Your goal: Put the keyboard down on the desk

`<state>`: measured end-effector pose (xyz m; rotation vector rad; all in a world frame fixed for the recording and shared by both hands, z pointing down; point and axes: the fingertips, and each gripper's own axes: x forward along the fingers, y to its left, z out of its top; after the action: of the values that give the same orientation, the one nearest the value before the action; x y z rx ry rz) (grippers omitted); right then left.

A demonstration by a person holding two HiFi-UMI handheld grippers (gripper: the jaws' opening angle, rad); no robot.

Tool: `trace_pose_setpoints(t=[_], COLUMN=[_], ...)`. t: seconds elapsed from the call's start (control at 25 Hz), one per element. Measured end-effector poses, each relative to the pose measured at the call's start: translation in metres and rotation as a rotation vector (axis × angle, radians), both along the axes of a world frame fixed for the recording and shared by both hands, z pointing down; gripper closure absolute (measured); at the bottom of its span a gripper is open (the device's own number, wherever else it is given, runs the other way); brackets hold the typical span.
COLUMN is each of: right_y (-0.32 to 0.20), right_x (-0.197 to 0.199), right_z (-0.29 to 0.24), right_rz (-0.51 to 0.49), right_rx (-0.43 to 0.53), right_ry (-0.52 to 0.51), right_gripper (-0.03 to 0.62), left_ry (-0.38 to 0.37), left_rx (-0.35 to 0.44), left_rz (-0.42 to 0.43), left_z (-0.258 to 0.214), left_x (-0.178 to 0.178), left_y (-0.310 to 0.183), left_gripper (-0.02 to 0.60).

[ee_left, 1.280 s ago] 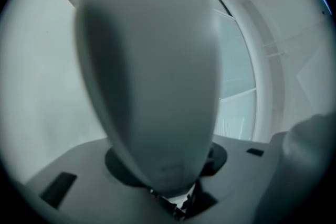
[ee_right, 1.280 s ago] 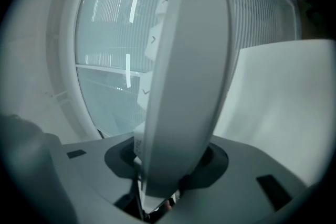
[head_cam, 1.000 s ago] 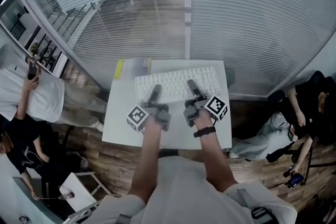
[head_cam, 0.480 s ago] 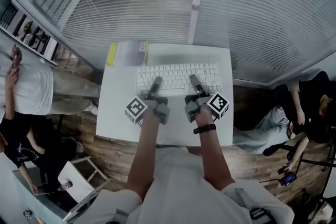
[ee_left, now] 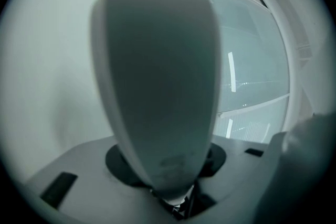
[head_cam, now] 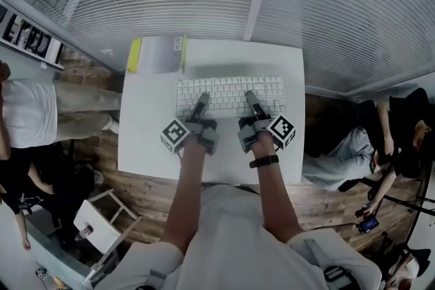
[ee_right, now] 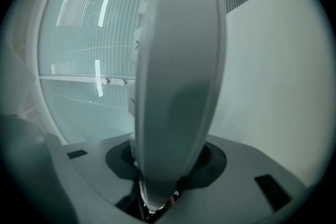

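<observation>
- Note keyboard [head_cam: 231, 95] over far half of desk [head_cam: 146, 139]; landing unclear.
- Read left gripper [head_cam: 202, 100], jaws just closing, and right gripper [head_cam: 249, 98] as clamped on its near edge.
- Judge stiff, light, slick: hold edges, off keys.

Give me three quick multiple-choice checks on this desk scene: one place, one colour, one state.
1. Where on the desk does the yellow-edged book lie?
A) far left corner
B) near right corner
C) middle of the near edge

2. What colour is the keyboard?
A) black
B) white
C) red

3. How does the keyboard lie?
A) keys down
B) standing on end
C) keys up

Answers:
1 A, it sits at the corner beyond the keyboard's left end.
2 B, its case and keys show white in the head view.
3 C, the rows of keys face the head camera.
</observation>
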<state>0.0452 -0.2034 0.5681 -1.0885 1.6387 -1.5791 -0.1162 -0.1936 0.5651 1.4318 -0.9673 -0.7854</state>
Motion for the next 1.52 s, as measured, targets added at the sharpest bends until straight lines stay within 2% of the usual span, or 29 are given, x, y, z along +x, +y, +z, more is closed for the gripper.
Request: trace_pose_setpoints(t=[0.36, 0.76, 1.16, 1.24, 1.36, 1.44, 1.52], right_y=[-0.012, -0.012, -0.015, -0.016, -0.016, -0.012, -0.003], right_x=[-0.008, -0.009, -0.008, -0.008, -0.006, -0.009, -0.018], right_z=[0.043, 0.077, 0.088, 0.086, 0.079, 0.075, 0.071], right_rz=[-0.007, 0.006, 0.014, 0.016, -0.001, -0.035, -0.090], right_rx=[-0.101, -0.184, -0.197, -0.176, -0.126, -0.103, -0.083], right_ry=[-0.007, 0.001, -0.002, -0.003, 0.013, 0.033, 0.059], right_gripper=[0.450, 0.450, 0.445, 0.434, 0.368, 0.325, 0.308], left_ry=[0.009, 0.011, 0.027, 0.034, 0.050, 0.071, 0.085], left_rx=[-0.107, -0.188, -0.215, -0.215, -0.224, -0.232, -0.233], left_rz=[-0.008, 0.000, -0.003, -0.009, -0.020, -0.033, -0.044], left_z=[0.047, 0.080, 0.090, 0.090, 0.092, 0.093, 0.092], left_x=[-0.006, -0.008, -0.006, -0.006, -0.002, -0.002, -0.005], left_y=[-0.009, -0.011, -0.014, -0.014, -0.014, -0.013, -0.012], left_gripper=[0.433, 0.433, 0.433, 0.433, 0.434, 0.433, 0.434])
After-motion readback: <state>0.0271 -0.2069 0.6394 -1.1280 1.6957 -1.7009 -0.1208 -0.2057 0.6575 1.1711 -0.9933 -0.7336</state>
